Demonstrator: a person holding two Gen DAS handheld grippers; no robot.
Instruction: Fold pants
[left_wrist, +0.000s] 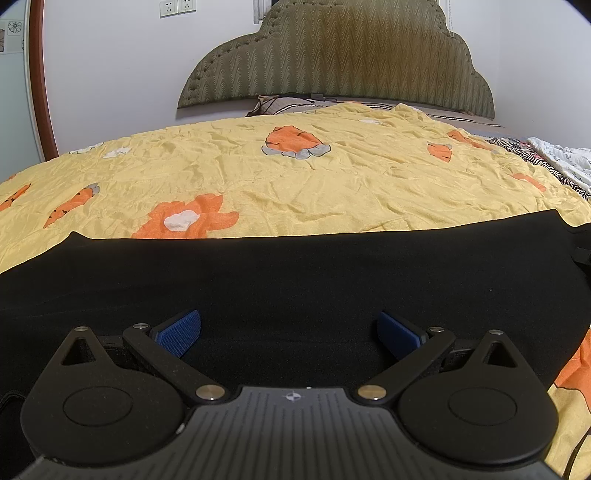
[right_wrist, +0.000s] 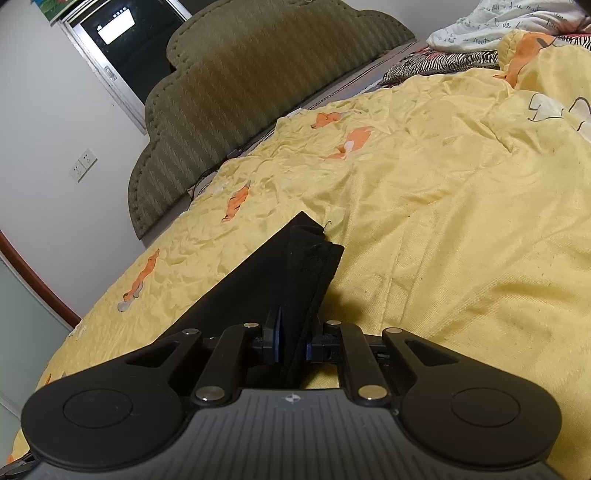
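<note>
Two grippers: my right gripper (right_wrist: 291, 345) pinches the black pants (right_wrist: 291, 273) at frame centre; my left gripper (left_wrist: 289, 334) gapes over them, lower frame; limp, light cloth, best seized at layered edges.

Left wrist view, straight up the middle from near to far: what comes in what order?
Left gripper, open → black pants → yellow quilt → pillow → headboard.

A crumpled yellow bedspread (left_wrist: 295, 177) is filling mid-frame; an olive scalloped headboard (left_wrist: 332, 55) is rising at top centre against white wall, sockets (left_wrist: 177, 7) sitting upper left.
</note>
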